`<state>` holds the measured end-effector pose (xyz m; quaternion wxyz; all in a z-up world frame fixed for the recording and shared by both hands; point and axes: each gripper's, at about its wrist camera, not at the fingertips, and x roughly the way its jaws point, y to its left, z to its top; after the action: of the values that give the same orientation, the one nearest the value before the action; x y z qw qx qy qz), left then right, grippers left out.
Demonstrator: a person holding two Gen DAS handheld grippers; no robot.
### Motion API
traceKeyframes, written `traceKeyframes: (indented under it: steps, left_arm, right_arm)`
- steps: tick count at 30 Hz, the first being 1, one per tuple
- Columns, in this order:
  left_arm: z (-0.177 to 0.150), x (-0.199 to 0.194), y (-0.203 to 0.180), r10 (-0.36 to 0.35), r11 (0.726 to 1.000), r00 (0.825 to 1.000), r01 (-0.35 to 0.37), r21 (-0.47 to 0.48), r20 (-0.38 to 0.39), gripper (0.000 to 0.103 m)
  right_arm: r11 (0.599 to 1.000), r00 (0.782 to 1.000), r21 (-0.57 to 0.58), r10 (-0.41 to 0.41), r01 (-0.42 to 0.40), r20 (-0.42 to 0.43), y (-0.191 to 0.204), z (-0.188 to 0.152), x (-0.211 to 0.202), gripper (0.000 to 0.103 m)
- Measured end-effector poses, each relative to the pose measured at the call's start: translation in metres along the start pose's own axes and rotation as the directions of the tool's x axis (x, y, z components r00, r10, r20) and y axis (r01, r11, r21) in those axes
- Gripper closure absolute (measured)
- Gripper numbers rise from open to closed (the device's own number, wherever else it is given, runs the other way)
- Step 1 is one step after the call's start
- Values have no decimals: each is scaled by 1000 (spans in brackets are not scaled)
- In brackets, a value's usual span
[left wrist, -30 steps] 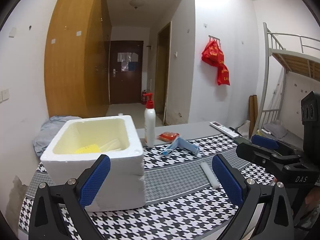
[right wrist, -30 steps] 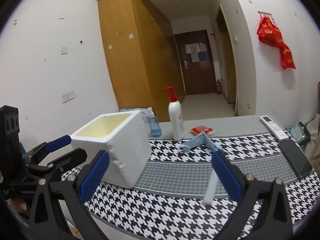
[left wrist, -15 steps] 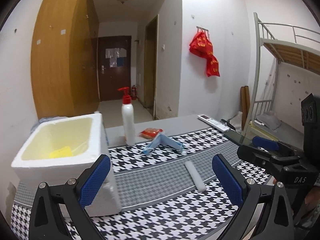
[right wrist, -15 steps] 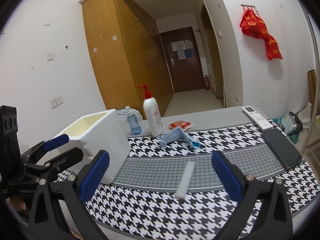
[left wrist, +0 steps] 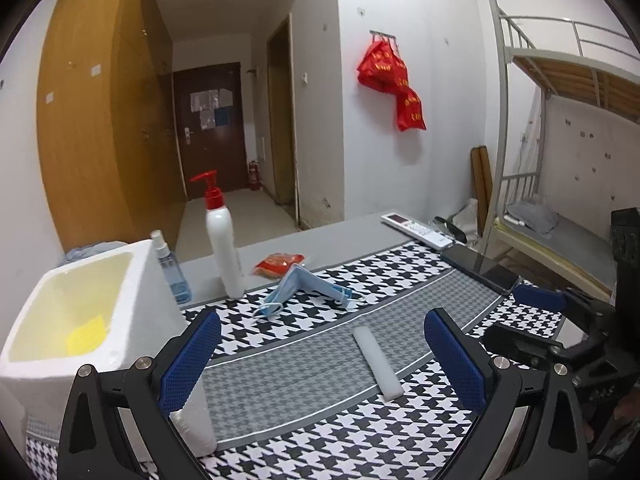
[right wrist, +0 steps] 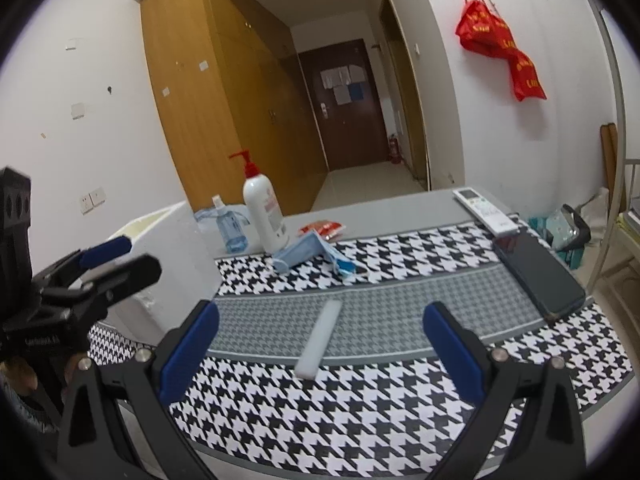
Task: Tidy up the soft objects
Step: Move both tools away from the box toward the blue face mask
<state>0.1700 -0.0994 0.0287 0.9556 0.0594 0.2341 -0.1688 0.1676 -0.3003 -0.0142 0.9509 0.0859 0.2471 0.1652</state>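
Observation:
A white foam strip [left wrist: 377, 363] lies on the houndstooth mat, between and ahead of my open left gripper [left wrist: 320, 364]. It also shows in the right wrist view [right wrist: 320, 338], just ahead of my open right gripper [right wrist: 320, 350]. A blue face mask [left wrist: 298, 289] lies farther back on the mat, seen too in the right wrist view [right wrist: 312, 254]. A white foam box [left wrist: 80, 320] stands at the left with a yellow sponge [left wrist: 86, 336] inside. Both grippers are empty.
A white pump bottle [left wrist: 222, 240], a small blue spray bottle [left wrist: 172, 268] and a red packet [left wrist: 280, 262] stand behind the mask. A remote [right wrist: 484, 210] and a dark phone [right wrist: 538, 276] lie at the mat's right side. A bunk bed [left wrist: 560, 160] stands at right.
Both grippers have swung right, away from the foam box. The foam strip now sits centred between each gripper's fingers and looks closer. Both stay open.

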Motion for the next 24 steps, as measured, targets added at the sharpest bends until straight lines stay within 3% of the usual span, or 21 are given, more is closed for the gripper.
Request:
traceKeyframes:
  steps: [13, 21, 24]
  left_arm:
    - [7, 50, -10, -38, 999, 995, 40, 19, -96, 1]
    - [16, 75, -11, -52, 998, 989, 56, 23, -139, 1]
    - [19, 85, -8, -27, 999, 987, 30, 18, -158, 1]
  right_arm:
    - [999, 996, -45, 24, -28, -91, -8, -17, 16, 0]
    - [997, 996, -62, 31, -36, -88, -16, -18, 16, 0]
    - [996, 994, -56, 58, -63, -90, -16, -17, 18, 0]
